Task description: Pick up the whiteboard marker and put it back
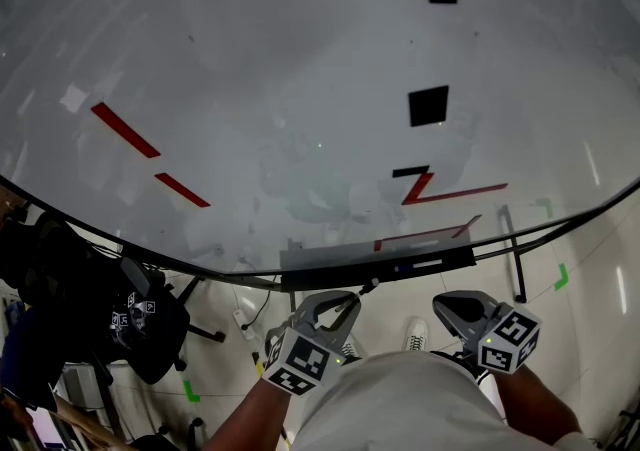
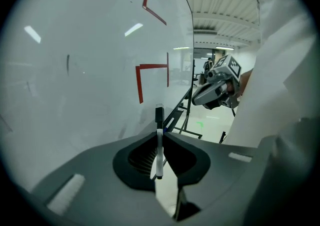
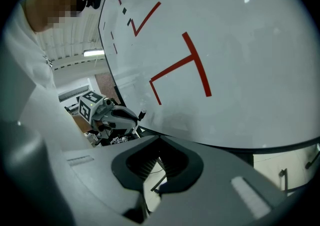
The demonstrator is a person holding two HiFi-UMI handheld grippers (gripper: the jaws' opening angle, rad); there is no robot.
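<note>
The whiteboard marker (image 2: 159,142), white with a black cap, stands upright between the jaws of my left gripper (image 2: 159,135), which is shut on it. In the head view the left gripper (image 1: 350,299) is just under the whiteboard's dark tray (image 1: 330,277), and the marker's black end (image 1: 371,285) pokes up toward it. A little to its right, my right gripper (image 1: 442,303) is below the tray, and its jaws (image 3: 162,139) are shut with nothing between them. From the right gripper view, the left gripper (image 3: 114,116) shows beside the whiteboard (image 3: 225,69).
The whiteboard (image 1: 300,89) fills the upper head view, with red strokes and a black square magnet (image 1: 428,105). A blue-and-white object (image 1: 425,264) lies on the tray. A black chair (image 1: 150,329) stands at the left, a stand leg (image 1: 512,259) at the right.
</note>
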